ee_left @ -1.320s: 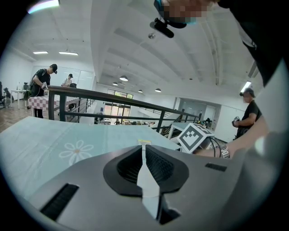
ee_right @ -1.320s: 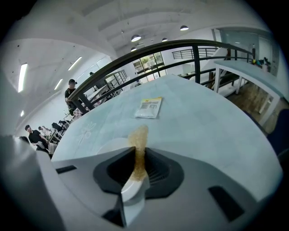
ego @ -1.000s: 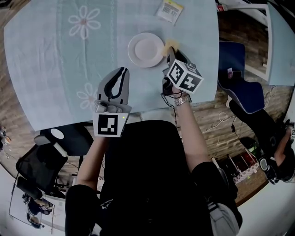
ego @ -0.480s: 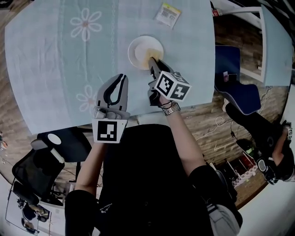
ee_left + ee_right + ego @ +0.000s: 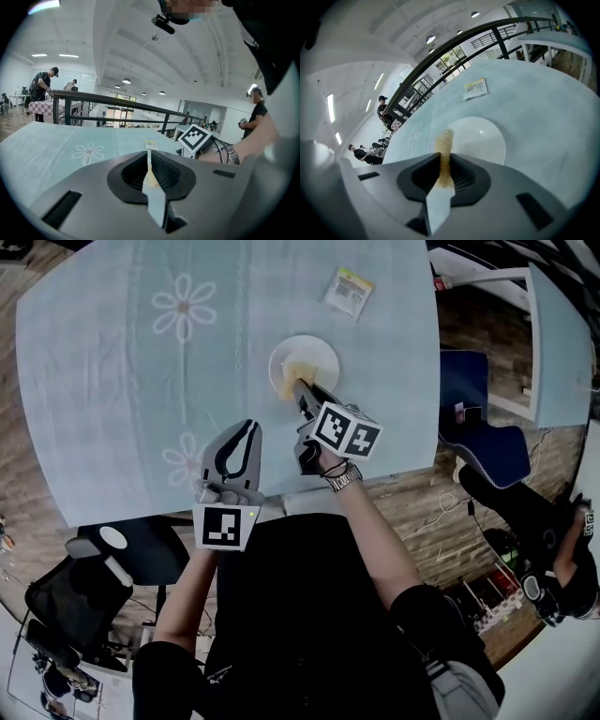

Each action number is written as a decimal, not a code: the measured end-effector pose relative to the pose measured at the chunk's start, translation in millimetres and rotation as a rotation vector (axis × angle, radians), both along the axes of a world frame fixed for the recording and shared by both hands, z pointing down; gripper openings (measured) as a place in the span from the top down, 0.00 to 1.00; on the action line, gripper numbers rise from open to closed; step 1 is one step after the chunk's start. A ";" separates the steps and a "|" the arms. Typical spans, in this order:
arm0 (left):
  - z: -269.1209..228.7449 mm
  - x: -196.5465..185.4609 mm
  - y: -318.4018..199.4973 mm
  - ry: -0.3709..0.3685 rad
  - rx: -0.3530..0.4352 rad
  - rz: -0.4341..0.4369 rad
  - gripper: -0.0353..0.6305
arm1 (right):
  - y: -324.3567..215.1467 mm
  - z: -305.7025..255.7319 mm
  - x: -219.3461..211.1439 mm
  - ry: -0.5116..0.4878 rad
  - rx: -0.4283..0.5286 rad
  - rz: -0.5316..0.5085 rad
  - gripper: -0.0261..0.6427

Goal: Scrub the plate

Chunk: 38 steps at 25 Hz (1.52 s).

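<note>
A round white ceramic plate (image 5: 321, 351) lies on a table under a pale blue cloth printed with white flowers (image 5: 112, 381). The right gripper (image 5: 300, 388) comes in over the plate's near edge, and the square-marked cube (image 5: 345, 432) at its back sits nearer the person than the plate. Its jaws are pinched on a thin yellow-brown scrubbing sponge (image 5: 296, 374), held edge-on.

In the right gripper view, the sponge (image 5: 445, 140) runs up the seam between the jaws of the right gripper (image 5: 444, 174). It pokes out past their tips over the near left part of the plate (image 5: 483, 140). It cannot be told whether the sponge's tip presses on the plate's surface.

The left gripper (image 5: 246, 430) is held nearer the person than the plate and to its left, well apart from it, above the cloth. In the left gripper view, the jaws of the left gripper (image 5: 149, 161) are pressed together, with only a narrow seam between them and nothing gripped.

A small flat packet with a yellow and white label (image 5: 349, 289) lies on the cloth beyond the plate, off its far right side and apart from it. It also shows past the plate in the right gripper view (image 5: 476, 88).
</note>
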<state>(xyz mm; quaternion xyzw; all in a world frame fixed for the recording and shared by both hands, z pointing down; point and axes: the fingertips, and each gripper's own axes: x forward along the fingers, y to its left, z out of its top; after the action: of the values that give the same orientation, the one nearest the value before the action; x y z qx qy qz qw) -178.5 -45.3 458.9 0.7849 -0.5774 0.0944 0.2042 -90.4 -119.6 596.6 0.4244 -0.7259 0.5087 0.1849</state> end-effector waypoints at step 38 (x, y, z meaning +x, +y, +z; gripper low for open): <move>-1.8 27.4 -24.7 -0.008 -0.008 0.016 0.90 | -22.7 13.2 47.7 0.083 -0.005 0.022 0.87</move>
<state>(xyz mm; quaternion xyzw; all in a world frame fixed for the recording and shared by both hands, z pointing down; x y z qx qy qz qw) -151.1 -70.1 457.1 0.7883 -0.5715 0.1015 0.2041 -42.7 -142.3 609.7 0.4528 -0.7114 0.4946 0.2103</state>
